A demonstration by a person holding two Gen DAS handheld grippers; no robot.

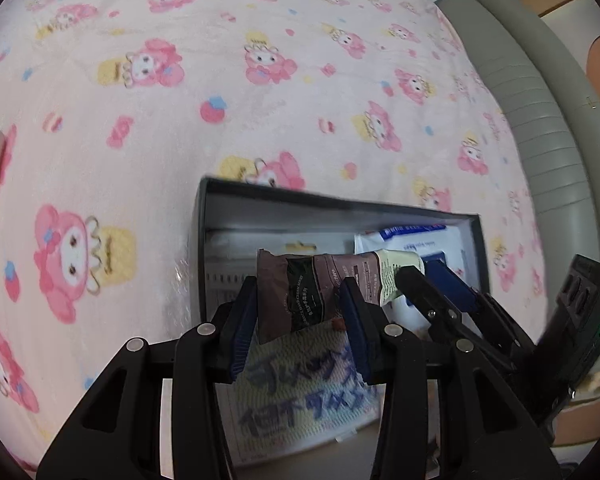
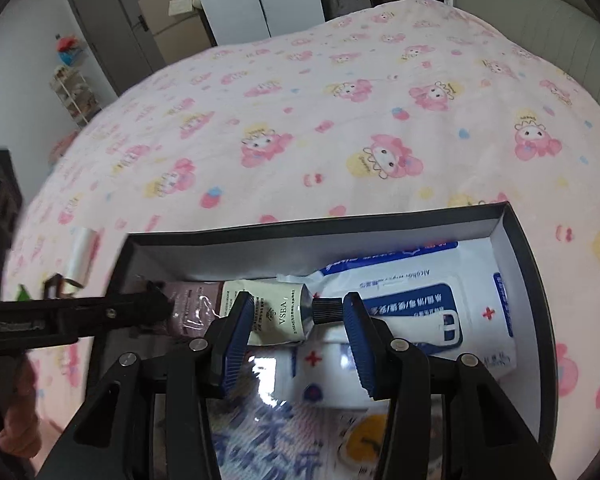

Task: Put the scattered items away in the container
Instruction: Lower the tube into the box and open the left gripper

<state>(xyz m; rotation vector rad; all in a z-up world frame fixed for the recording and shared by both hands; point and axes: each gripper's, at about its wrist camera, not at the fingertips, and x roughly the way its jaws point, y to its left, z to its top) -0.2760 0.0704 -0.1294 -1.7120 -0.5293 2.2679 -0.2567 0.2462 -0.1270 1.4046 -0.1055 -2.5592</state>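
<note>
Only rt view: tube cap, "VSEA".

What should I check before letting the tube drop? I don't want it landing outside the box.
1. Tube over the box: ok, it hangs above the inside.
2. Left tool grip: ok, both pads press the tube's crimped end.
3. Right tool grip at the cap end: cannot tell.
4. Landing spot: ok, the wipes lie flat underneath.
5. Everything gathered: not ok, a white roll lies on the bed outside the box.
</note>
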